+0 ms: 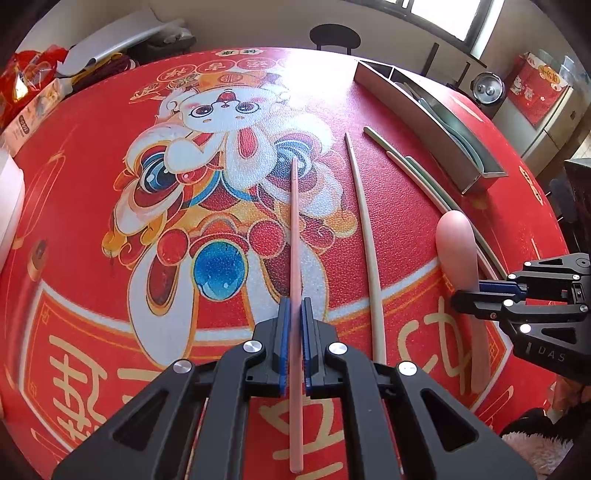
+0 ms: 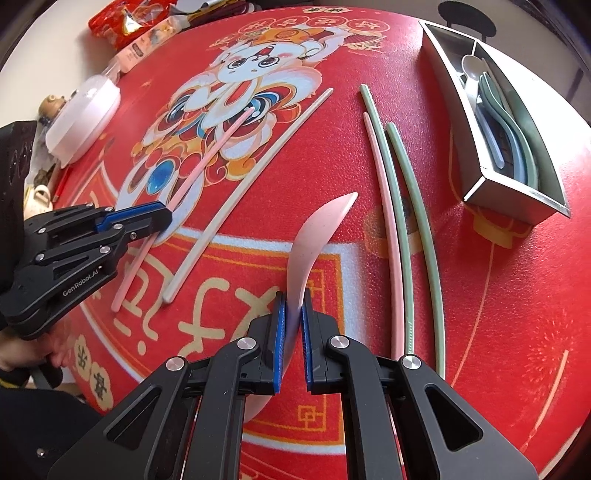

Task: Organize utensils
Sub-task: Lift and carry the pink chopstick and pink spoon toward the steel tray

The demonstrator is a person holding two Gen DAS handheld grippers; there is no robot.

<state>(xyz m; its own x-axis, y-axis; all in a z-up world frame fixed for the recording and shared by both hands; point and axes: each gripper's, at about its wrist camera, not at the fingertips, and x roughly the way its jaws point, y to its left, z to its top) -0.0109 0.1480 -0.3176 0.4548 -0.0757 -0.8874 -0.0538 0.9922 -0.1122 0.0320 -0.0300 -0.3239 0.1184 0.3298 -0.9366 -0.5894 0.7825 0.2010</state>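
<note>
My left gripper is shut on a pink chopstick that runs straight ahead over the red mat; the same gripper shows at the left of the right wrist view. My right gripper is shut on the handle of a pink spoon, bowl pointing away; it appears at the right edge of the left wrist view as a gripper beside the spoon. A cream chopstick lies loose on the mat. A pink chopstick and two green ones lie side by side.
A steel divided tray at the right holds several spoons. A white lidded container, snack packets and a box sit at the mat's far left. A person's hand holds the left gripper.
</note>
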